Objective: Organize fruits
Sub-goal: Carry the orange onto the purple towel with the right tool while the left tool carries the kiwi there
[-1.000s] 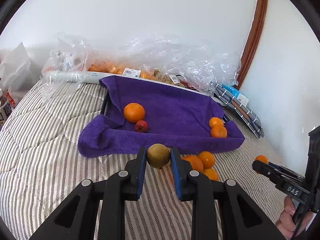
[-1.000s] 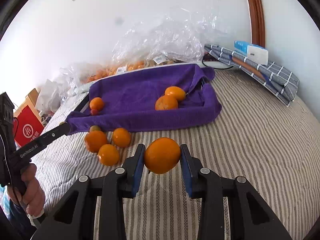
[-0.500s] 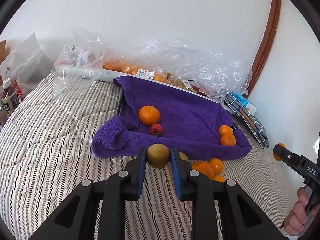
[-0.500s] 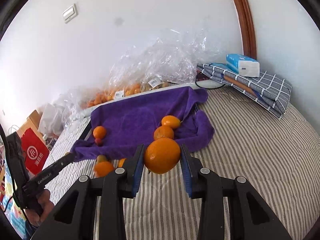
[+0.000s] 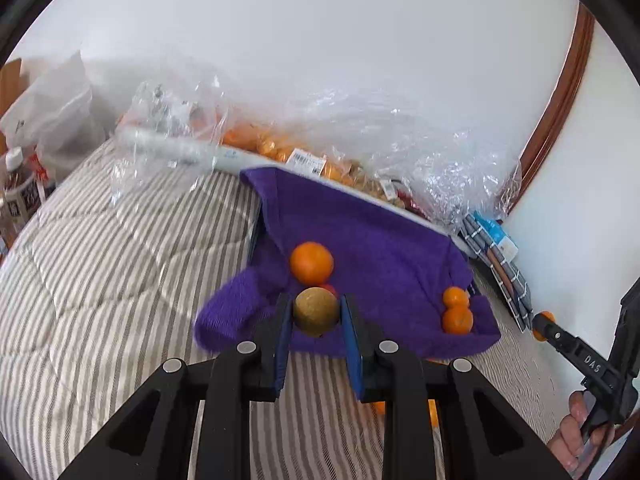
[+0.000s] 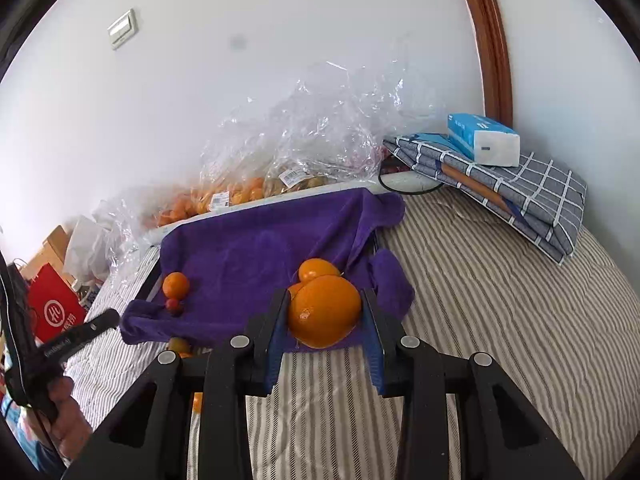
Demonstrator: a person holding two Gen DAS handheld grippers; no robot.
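Bed cover (image 5: 100,280): grey-and-cream striped quilt filling the lower part of both views; everything else lies on it.
Purple towel (image 5: 380,248): spread over a tray-like base near the wall, its front edge rolled into a soft lip (a dark rim shows at its left side).
Clear plastic bags (image 6: 312,132): crumpled along the wall behind the towel, with small orange fruit and price labels showing through.
Checked cloth (image 6: 540,196): folded, grey with white lines, at the far right of the bed, a blue-and-white tissue pack (image 6: 484,140) resting on top.
Red paper bag (image 6: 52,308): off the bed's left edge in the right wrist view.
Right gripper (image 6: 325,312): jaws closed tight on a large orange (image 6: 324,312), pads pressing both its sides, held above the towel's front right corner.
Left gripper (image 5: 315,312): jaws clamped on a brownish-green round fruit (image 5: 315,311) (possibly a kiwi, hard to say), held over the towel's front left lip.
Orange on towel (image 5: 311,263): left side of the towel, just beyond the left gripper, with a small red fruit (image 6: 174,305) touching it.
Two small oranges (image 5: 457,310): touching each other at the towel's right front corner.
Loose oranges (image 6: 179,345): on the quilt just in front of the towel, mostly hidden behind the grippers.
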